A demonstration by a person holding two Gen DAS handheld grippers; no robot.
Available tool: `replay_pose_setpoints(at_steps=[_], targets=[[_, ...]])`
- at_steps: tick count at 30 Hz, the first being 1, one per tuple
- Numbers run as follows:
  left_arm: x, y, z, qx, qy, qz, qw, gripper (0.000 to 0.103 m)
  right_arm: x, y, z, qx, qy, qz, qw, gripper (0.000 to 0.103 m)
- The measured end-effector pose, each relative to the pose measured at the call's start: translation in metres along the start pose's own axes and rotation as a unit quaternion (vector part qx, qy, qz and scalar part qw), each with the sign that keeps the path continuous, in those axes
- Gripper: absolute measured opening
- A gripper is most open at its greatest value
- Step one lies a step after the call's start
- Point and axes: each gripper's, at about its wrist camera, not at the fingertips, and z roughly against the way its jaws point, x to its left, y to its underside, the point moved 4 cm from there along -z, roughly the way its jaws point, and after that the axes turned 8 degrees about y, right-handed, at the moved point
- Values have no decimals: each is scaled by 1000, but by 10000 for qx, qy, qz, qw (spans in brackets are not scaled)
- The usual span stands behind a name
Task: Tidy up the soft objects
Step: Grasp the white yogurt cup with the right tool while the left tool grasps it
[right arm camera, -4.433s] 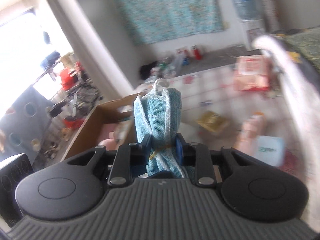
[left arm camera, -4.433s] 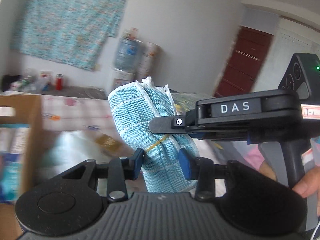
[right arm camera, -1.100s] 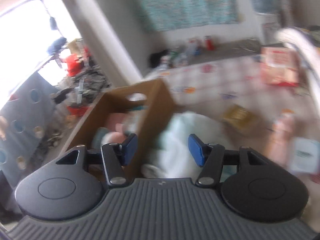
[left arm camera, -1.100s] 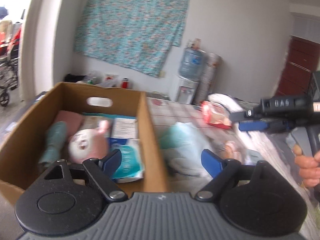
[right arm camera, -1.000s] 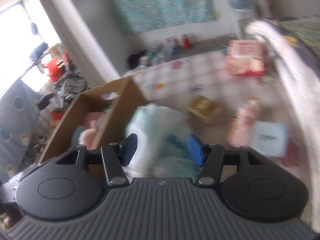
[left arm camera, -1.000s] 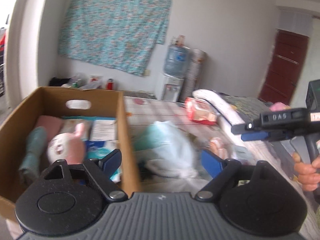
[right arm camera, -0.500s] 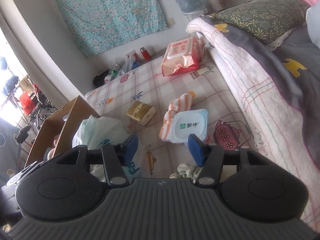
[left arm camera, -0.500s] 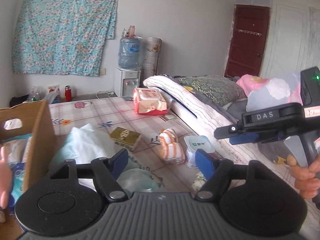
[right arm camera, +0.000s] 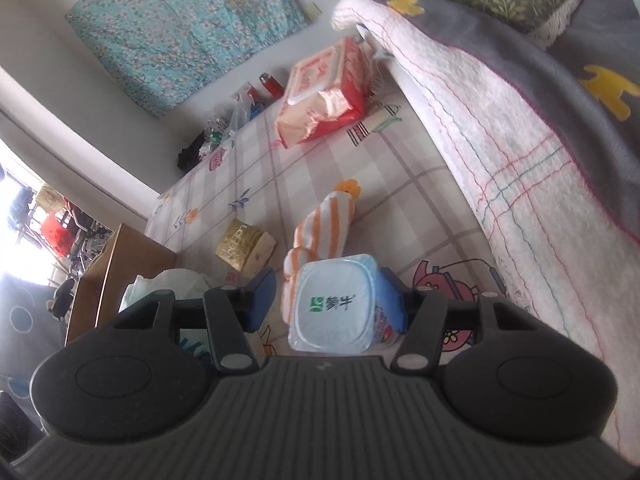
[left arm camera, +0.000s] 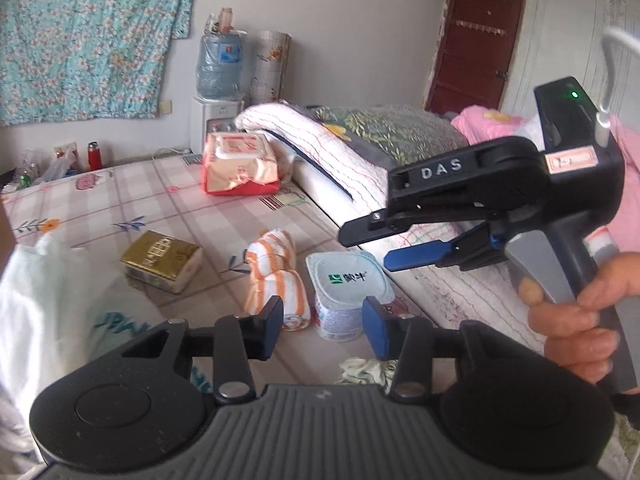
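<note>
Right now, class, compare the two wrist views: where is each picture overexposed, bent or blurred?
Left wrist view: evenly lit; fisheye bows the door frame, and the white bag at the left edge smears. Right wrist view: the window at the left burns out white, the wall edge curves, and the yogurt cup stays sharp.
</note>
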Motion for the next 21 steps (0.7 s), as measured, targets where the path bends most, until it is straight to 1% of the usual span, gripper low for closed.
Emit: replay_pose_setpoints(at_steps=[2,3,4,7,9,11,12,14,18,21], targets=[[-1,1,-14,158,-9,-7,9999,47,-7,-2,-12,157,-6,-109,9998,55],[-3,1,-21,240,-36,-1,9997,53,-10,-2,-17,230,-17,-161,9996,54],[-3,1,-26,280,-54,5,9996,56,-13,-3,-22,289,-34,-216,9993,54],[-4,2,-39,378,-38,5,9993,56,-21,-5,-35,425,-186,-401,9981,51],[-5,2,-48,432,-102,16,9990,57,-24,-8,-42,465,-285,-499,9973,46],[-5,2,-56,534,-178,30,9984,61,-27,-11,-47,486,-317,-557,9968,40],[-5,2,-61,567,-199,29,9982,61,-27,-12,-49,493,-360,-589,9964,39],[-7,3,-66,616,-207,-32,9979,61,-28,-12,-52,534,-489,-680,9951,34],[-15,0,-72,580,-137,-164,9981,60,-27,-13,-53,521,-559,-727,9944,31],[-18,-1,-71,537,-147,-112,9984,60,-28,-10,-50,554,-555,-746,9941,28]])
